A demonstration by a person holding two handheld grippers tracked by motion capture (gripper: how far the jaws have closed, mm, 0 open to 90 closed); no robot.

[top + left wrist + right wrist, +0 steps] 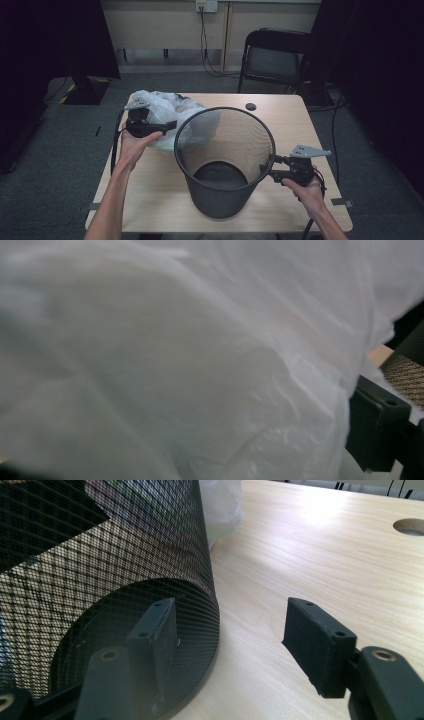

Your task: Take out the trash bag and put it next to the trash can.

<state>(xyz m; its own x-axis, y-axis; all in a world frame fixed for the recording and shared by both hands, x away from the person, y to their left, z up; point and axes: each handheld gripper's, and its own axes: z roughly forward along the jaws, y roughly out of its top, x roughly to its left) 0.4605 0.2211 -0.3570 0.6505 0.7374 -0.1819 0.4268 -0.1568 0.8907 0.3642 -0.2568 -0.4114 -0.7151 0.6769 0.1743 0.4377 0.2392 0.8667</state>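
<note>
A black mesh wastebasket point(220, 200) stands upright in the middle of the wooden table point(290, 125). A crumpled white plastic bag point(165, 107) lies behind it at the left, touching its rim. My left gripper point(165, 126) points into the bag. In the left gripper view the bag point(175, 365) drapes over the jaws and one black finger point(375, 430) shows far to the right, so the jaws stand wide. My right gripper point(267, 167) is open astride the basket's right rim. One jaw is inside the mesh point(125, 555) and one outside, with no pad pressing.
A round cable hole point(250, 106) sits near the table's far edge. A black chair point(272, 60) stands behind the table, with cables on the floor beside it. Bare tabletop point(325, 555) lies to the right of the basket.
</note>
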